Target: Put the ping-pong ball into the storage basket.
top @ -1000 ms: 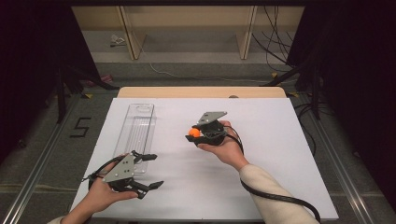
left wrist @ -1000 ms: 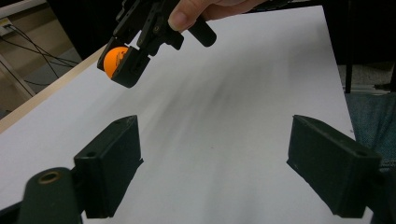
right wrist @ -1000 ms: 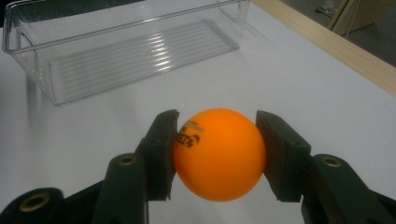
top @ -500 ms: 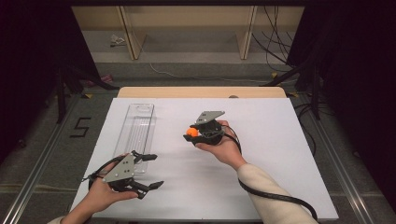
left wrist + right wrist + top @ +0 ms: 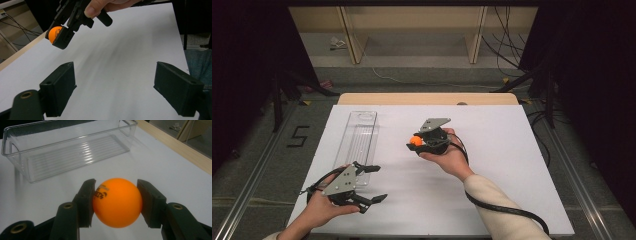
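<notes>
The white table is carrying every item under inspection. A clear plastic tray, long and narrow with a ribbed floor, is lying on the table's left half, reaching away from the person; in the right gripper view its near corner is sitting beyond the jaws, apart from them. The left gripper is resting in the person's left hand at the table's near left corner, just beside the tray's near end. Its jaws are standing wide apart with bare tabletop between them, released and holding nothing. The right gripper is being held in the right hand near the table's middle, to the right of the tray. It is grasping an orange ping-pong ball, one pad pressing each side. The ball is sitting above the tabletop, outside the tray.
</notes>
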{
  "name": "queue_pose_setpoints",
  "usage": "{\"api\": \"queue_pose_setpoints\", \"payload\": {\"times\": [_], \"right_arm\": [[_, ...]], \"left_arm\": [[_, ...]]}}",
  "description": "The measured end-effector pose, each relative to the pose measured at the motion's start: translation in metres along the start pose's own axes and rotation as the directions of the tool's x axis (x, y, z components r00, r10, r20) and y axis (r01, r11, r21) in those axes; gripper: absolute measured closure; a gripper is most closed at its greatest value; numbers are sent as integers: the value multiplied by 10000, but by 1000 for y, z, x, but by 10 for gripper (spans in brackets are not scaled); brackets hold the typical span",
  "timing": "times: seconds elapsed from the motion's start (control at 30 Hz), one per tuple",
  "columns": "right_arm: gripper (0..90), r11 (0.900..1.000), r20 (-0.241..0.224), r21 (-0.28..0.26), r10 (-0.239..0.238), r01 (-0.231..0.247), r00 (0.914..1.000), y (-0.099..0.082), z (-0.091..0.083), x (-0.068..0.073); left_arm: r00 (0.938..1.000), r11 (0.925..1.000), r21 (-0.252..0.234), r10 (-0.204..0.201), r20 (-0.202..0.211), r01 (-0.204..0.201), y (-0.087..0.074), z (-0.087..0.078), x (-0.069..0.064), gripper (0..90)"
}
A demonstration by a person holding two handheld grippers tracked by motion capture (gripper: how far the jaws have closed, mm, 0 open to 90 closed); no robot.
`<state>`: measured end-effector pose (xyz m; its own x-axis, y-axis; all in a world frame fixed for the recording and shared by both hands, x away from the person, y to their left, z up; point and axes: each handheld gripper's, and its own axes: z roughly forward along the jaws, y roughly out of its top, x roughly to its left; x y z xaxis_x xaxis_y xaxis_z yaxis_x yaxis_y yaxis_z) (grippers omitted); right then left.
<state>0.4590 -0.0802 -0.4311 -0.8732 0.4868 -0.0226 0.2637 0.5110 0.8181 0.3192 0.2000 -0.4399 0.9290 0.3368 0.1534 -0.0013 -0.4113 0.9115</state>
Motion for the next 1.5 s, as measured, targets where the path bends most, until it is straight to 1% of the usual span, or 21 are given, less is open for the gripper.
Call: {"api": "queue_pose_setpoints", "payload": {"times": [0.87, 1.07, 1.5], "right_arm": [[514, 9999, -111, -148, -47, 45, 9999, 11, 11, 3], [515, 9999, -142, -108, -40, 38, 9999, 13, 14, 4], [515, 9998, -239, -193, -64, 60, 9997, 21, 21, 5]], "left_arm": [[10000, 10000, -10, 2, 16, -2, 0, 0, 0, 169], [10000, 10000, 9, 0, 37, 0, 0, 0, 0, 169], [10000, 10000, 13, -3, 49, 3, 0, 0, 0, 170]]}}
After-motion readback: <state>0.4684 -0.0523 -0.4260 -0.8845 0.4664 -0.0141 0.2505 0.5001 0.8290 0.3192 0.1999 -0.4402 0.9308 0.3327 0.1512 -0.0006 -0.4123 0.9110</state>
